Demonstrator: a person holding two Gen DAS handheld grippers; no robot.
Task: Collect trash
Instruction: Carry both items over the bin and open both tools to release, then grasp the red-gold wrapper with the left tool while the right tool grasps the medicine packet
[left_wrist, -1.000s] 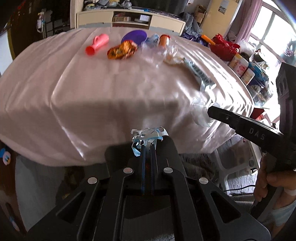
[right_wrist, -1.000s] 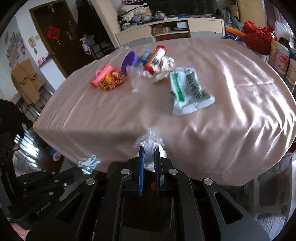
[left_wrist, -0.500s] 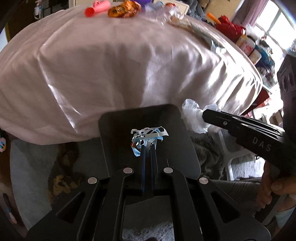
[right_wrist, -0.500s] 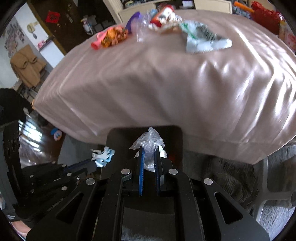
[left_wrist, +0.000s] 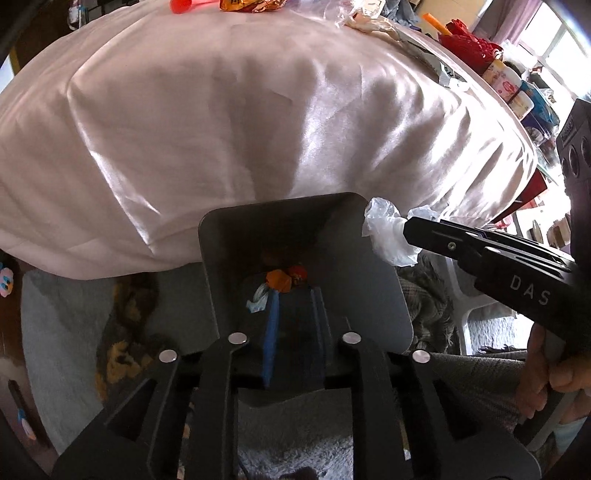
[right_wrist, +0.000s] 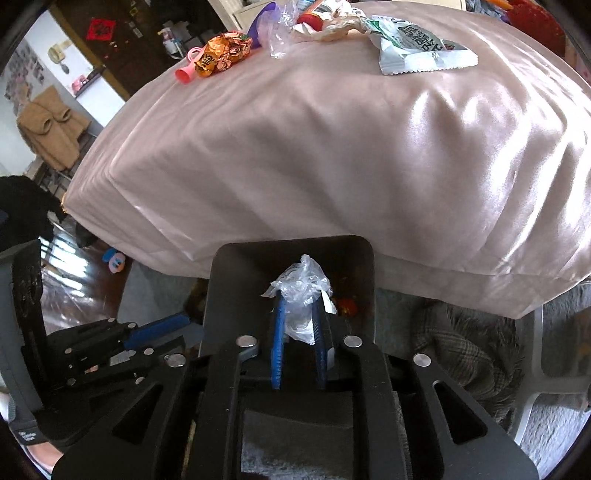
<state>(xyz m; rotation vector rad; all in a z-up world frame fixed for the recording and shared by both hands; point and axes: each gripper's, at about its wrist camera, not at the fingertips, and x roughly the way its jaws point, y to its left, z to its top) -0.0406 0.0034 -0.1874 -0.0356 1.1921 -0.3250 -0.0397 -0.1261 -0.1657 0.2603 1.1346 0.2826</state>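
Note:
A dark grey bin (left_wrist: 207, 236) stands on the floor against the table's front edge, with orange and red trash (left_wrist: 282, 278) at its bottom. My left gripper (left_wrist: 294, 295) points down into it, its jaws opening. The blue-white paper scrap (left_wrist: 258, 299) is outside the left finger, no longer between the pads. My right gripper (right_wrist: 298, 299) hangs over the same bin (right_wrist: 218, 280), its jaws opening too. The crumpled clear plastic (right_wrist: 303, 280) still sits between its pads and touches both. On the table lie an orange wrapper (right_wrist: 221, 53), a pink tube (right_wrist: 184, 74) and a white-green packet (right_wrist: 417, 48).
A pink cloth (right_wrist: 332, 147) drapes over the table edge just behind the bin. A plaid cloth (right_wrist: 461, 350) and a white chair leg lie on the grey rug to the right. A red basket (left_wrist: 469, 40) and tins stand at the table's far right. A hand (left_wrist: 546, 369) holds the right gripper.
Both grippers sank from table height to just over the bin. Both pairs of jaws parted a little. The paper scrap slipped out of the left jaws; the plastic stayed in the right.

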